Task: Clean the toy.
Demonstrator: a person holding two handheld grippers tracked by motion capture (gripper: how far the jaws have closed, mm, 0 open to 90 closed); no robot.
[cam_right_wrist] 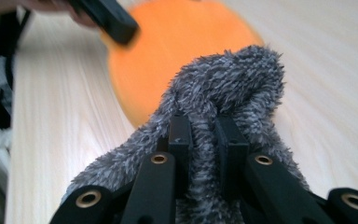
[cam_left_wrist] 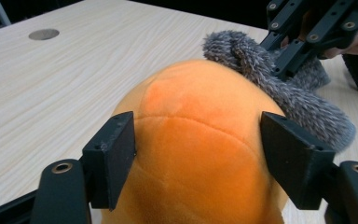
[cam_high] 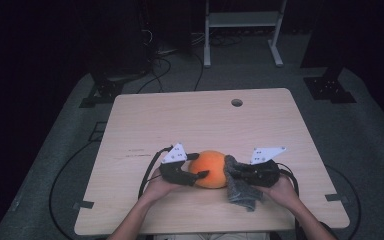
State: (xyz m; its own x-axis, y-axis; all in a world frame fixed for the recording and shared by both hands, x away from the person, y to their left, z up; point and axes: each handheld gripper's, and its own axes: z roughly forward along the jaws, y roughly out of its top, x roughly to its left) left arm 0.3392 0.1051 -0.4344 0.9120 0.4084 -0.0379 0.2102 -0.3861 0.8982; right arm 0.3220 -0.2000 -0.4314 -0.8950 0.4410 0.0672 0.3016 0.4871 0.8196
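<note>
A round orange plush (cam_high: pixel 211 167) (cam_left_wrist: pixel 200 140) (cam_right_wrist: pixel 177 42) lies on the wooden table (cam_high: pixel 180 120) near its front edge. My left gripper (cam_high: pixel 198 165) (cam_left_wrist: pixel 196 135) is open around the plush's left end. Its two pads rest beside the plush without denting it. A grey fuzzy cloth (cam_high: pixel 242 192) (cam_left_wrist: pixel 289 93) (cam_right_wrist: pixel 233 79) drapes against the plush's right side. My right gripper (cam_high: pixel 232 172) (cam_right_wrist: pixel 203 123) is shut on a raised fold of that cloth, just right of the plush. The rest of the cloth hangs down onto the table below it.
A round cable hole (cam_high: pixel 236 102) (cam_left_wrist: pixel 43 34) sits near the table's far edge. Black cables (cam_high: pixel 150 170) trail from the grippers over the table and down to the floor. A white frame (cam_high: pixel 242 20) and dark stands are on the floor behind the table.
</note>
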